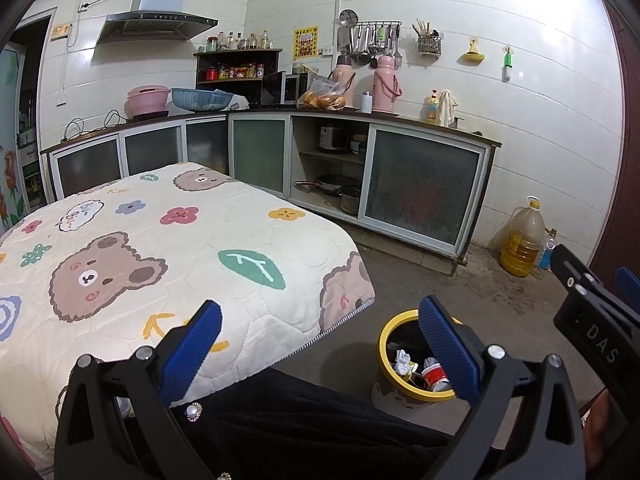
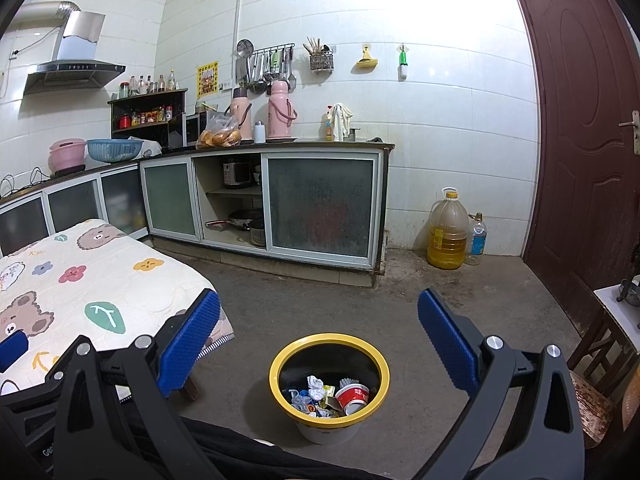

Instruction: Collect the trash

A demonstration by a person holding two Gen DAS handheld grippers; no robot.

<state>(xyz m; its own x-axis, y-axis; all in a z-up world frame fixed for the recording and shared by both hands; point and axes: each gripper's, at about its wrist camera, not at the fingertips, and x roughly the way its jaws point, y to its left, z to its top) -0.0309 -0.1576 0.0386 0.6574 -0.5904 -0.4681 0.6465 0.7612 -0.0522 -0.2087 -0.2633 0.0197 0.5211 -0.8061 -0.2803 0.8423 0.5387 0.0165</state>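
Note:
A small bin with a yellow rim (image 2: 276, 364) stands on the concrete floor; inside lie crumpled wrappers (image 2: 314, 390) and a red-and-white cup (image 2: 352, 397). My right gripper (image 2: 320, 336) hangs open just above and in front of the bin, nothing between its blue pads. My left gripper (image 1: 320, 340) is open too, held over the corner of the table with the bear-print cover (image 1: 160, 248). In the left wrist view the same bin (image 1: 386, 330) shows lower right, partly behind a blue pad, and the right gripper's body sits at the far right edge.
Kitchen cabinets (image 2: 320, 208) run along the far wall, one compartment open with pots. An oil jug (image 2: 448, 232) and a bottle (image 2: 478, 238) stand near the brown door (image 2: 580, 160). A wooden stool (image 2: 592, 400) is at the right. A person's dark clothing (image 1: 300, 432) fills the bottom.

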